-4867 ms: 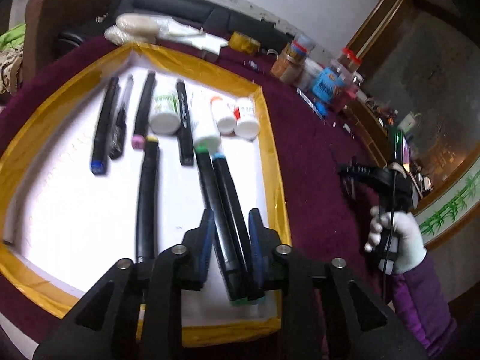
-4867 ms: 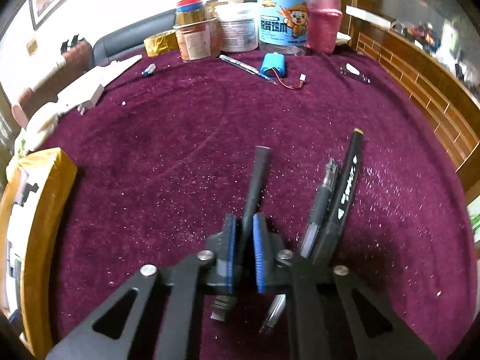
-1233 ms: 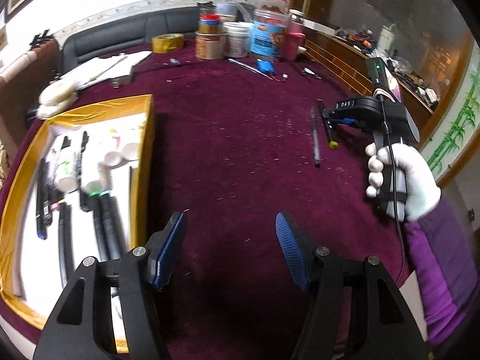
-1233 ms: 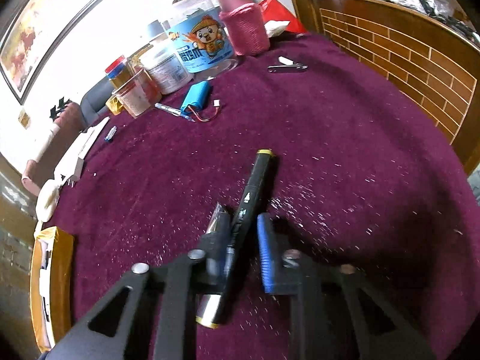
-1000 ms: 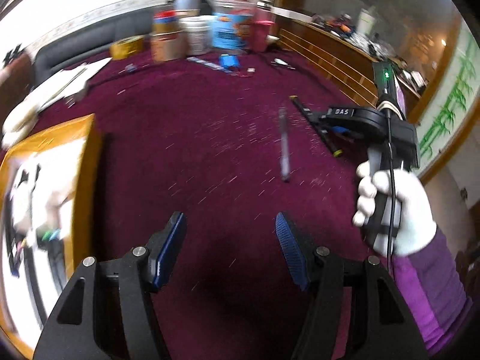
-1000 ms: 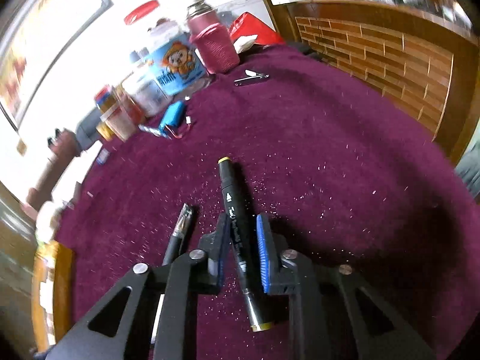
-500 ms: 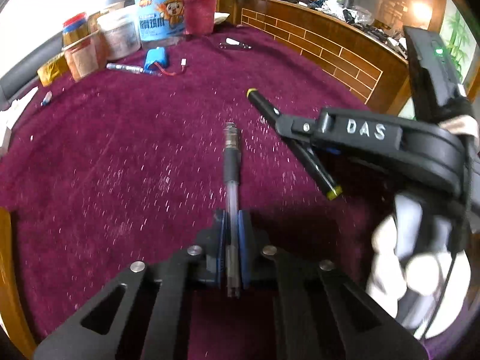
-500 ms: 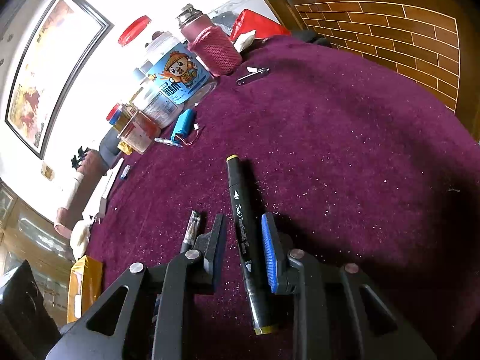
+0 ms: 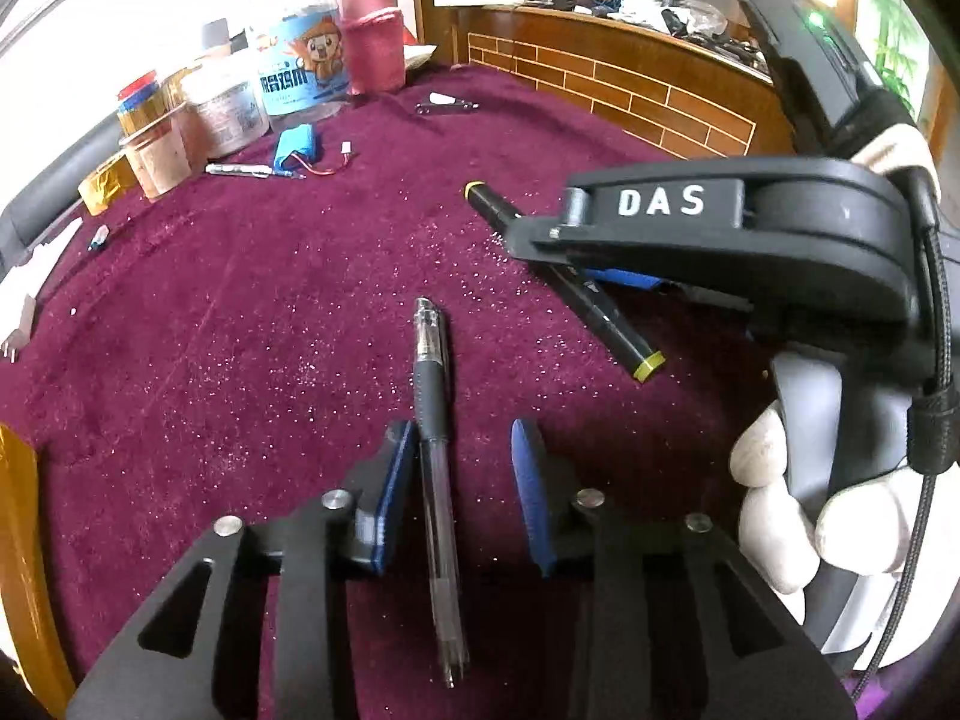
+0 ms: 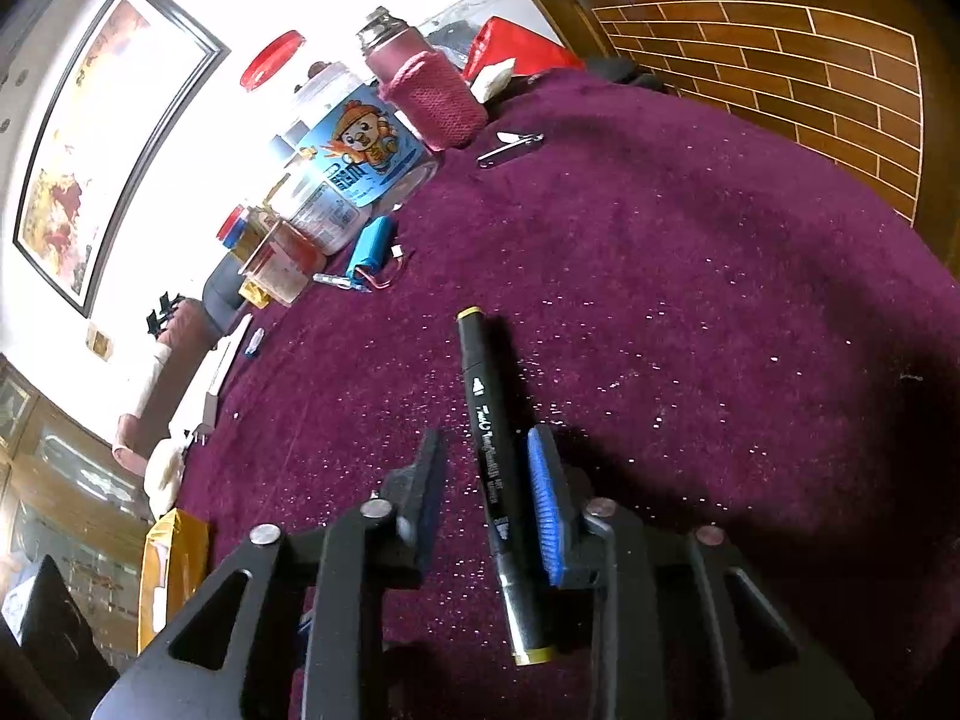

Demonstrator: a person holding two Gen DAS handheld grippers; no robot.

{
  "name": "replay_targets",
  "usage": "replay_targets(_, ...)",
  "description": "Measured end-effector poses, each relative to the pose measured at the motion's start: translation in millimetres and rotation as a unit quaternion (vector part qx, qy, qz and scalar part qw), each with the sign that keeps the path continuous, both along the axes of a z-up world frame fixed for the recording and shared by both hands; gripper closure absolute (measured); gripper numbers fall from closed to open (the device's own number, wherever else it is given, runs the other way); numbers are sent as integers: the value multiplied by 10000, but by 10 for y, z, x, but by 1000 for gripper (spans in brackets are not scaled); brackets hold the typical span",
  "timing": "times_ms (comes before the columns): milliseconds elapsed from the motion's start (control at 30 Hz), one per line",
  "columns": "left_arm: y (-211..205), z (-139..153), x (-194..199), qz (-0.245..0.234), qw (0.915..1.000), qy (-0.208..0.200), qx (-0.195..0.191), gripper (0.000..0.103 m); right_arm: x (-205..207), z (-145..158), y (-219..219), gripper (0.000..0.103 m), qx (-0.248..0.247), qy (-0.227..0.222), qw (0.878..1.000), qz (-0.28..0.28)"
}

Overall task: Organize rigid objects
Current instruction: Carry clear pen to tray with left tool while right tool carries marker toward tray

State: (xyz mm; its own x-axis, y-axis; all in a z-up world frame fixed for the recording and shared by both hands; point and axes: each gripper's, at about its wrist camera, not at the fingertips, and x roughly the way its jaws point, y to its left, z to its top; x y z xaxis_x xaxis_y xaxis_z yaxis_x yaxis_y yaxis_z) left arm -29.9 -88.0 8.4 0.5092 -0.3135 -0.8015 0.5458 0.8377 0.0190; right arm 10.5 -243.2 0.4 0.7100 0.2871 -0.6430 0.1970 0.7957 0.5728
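Note:
A clear pen with a black grip (image 9: 432,396) lies on the maroon cloth between the fingers of my left gripper (image 9: 462,468). Its jaws are opening: the left pad sits against the pen and the right pad stands apart. To the right, a black marker with yellow ends (image 9: 600,315) lies under my right gripper (image 9: 606,276), held by a white-gloved hand (image 9: 780,504). In the right wrist view the marker (image 10: 489,420) rests on the cloth between the opening jaws of the right gripper (image 10: 489,480), nearer the right pad, with the left pad clear of it.
At the back stand a blue-labelled jar (image 9: 303,72), a pink-sleeved bottle (image 9: 372,42) and smaller jars. A blue battery pack (image 9: 294,144) and a nail clipper (image 9: 447,103) lie near them. The yellow-edged tray (image 9: 12,510) is at the far left. A wooden brick-patterned rail (image 10: 780,60) borders the table.
My left gripper swung from the tray side over to the pen, shut on it, and now its jaws stand apart. The right jaws have widened around the marker.

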Motion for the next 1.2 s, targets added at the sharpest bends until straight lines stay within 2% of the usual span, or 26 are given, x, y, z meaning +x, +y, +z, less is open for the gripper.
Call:
replay_targets(33,40,16,-8,-11,10000,62,-59,92,-1,5,14,71,-22,-24,10000,32)
replay_targets(67,88,29,-24,-14,9999,126,-106,96,-3,11,31,70,-62,-41,10000,55)
replay_targets(167,293,36,-71,125,9992,256,-269,96,3,25,78,67,-214,-64,9997,97)
replay_targets(333,740,108,-104,487,9925,577,-960,96,2,46,142,66,-485,-63,9987,118)
replay_targets(533,1299,375,-414,771,9852,425,-1473,96,29,65,216,66,-818,26,9965,143)
replay_targets(633,1672,487,-569,1002,9794,340,-1718,96,75,101,335,66,-1274,190,9915,186)
replay_targets(700,1966,544,-671,1232,9748,233,-1843,96,123,127,455,66,-1727,360,9840,240)
replay_targets(733,2089,557,-713,1339,9725,200,-1895,96,154,136,536,70,-2055,481,9771,281)
replay_targets(767,2252,576,-777,1492,9690,156,-1963,96,174,136,585,74,-2304,577,9710,275)
replay_targets(800,2399,592,-833,1628,9658,110,-2014,96,188,140,628,85,-2597,670,9630,251)
replay_targets(833,2560,607,-900,1780,9623,52,-2055,96,192,143,631,90,-2602,658,9629,297)
replay_targets(867,2734,616,-970,1958,9581,-12,-2089,96,189,144,605,90,-2529,674,9647,304)
replay_targets(1033,3502,538,-1159,2791,9331,-141,-2264,95,21,200,513,90,-1694,599,9833,287)
replay_targets(1200,4080,316,-1219,3545,9005,27,-2517,95,-198,376,861,90,-998,311,9909,851)
